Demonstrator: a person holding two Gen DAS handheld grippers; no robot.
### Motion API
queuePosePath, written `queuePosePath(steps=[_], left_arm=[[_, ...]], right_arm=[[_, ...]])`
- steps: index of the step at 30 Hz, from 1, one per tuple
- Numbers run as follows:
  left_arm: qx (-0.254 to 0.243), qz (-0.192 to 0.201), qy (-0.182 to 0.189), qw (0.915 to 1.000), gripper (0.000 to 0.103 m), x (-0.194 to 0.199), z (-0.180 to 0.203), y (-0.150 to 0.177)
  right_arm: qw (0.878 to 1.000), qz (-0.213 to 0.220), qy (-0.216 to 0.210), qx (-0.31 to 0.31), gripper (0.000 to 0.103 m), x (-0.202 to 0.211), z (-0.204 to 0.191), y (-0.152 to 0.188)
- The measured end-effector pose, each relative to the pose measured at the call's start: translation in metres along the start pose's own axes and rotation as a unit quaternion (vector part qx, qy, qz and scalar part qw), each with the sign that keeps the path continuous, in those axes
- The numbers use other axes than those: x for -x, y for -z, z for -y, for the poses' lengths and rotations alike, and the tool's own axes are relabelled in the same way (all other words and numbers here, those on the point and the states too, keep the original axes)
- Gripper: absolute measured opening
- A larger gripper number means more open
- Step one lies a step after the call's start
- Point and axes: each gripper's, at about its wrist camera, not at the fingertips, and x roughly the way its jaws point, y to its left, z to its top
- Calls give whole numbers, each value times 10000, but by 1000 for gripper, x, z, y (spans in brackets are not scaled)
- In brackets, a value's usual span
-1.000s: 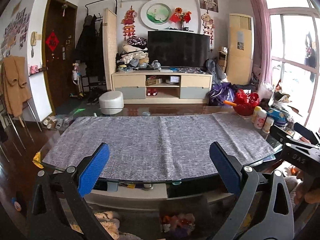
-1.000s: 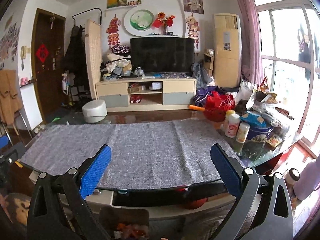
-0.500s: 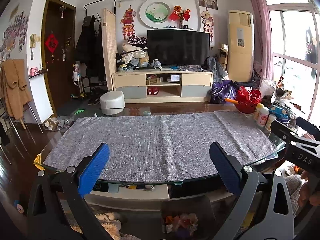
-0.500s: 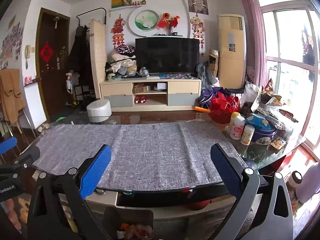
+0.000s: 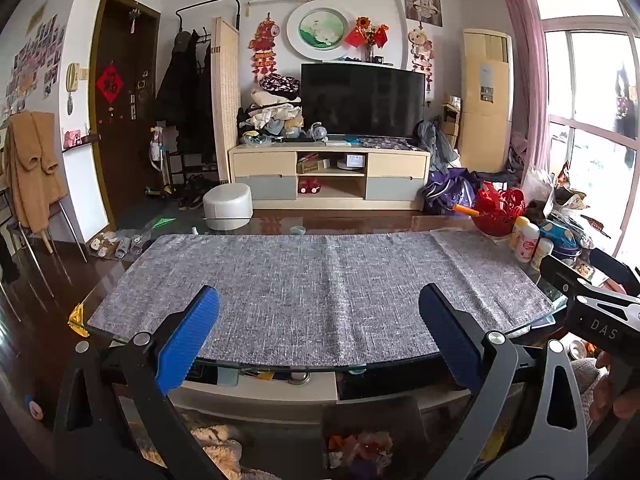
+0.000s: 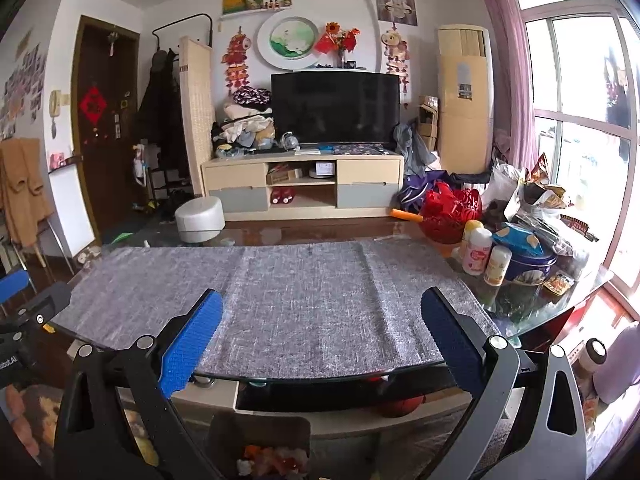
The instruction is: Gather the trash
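Two grippers here, both held short of the table's near edge. The left gripper (image 5: 318, 338) has its blue pads spread wide with nothing between them, same deal for the right gripper (image 6: 320, 340). One grey table runner (image 5: 312, 284) covers the glass table (image 5: 520, 332). The trash, colourful wrappers (image 6: 266, 458) in a bin, sits on the floor right below the grippers. Three small bottles (image 6: 486, 254) stand at the right end. Compared to a second ago, both views sit slightly higher.

A cloth (image 5: 316, 288) covers the table (image 6: 560, 304) (bottles (image 6: 478, 256) at its right end), television (image 6: 335, 106) behind.
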Motion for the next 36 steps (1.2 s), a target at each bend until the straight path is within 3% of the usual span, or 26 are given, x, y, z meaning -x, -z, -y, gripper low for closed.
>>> queuePosePath(steps=[36], left_arm=[[21, -20, 97, 9999, 95, 2, 8, 5]], right_arm=[[9999, -133, -100, -40, 100, -3, -4, 3]])
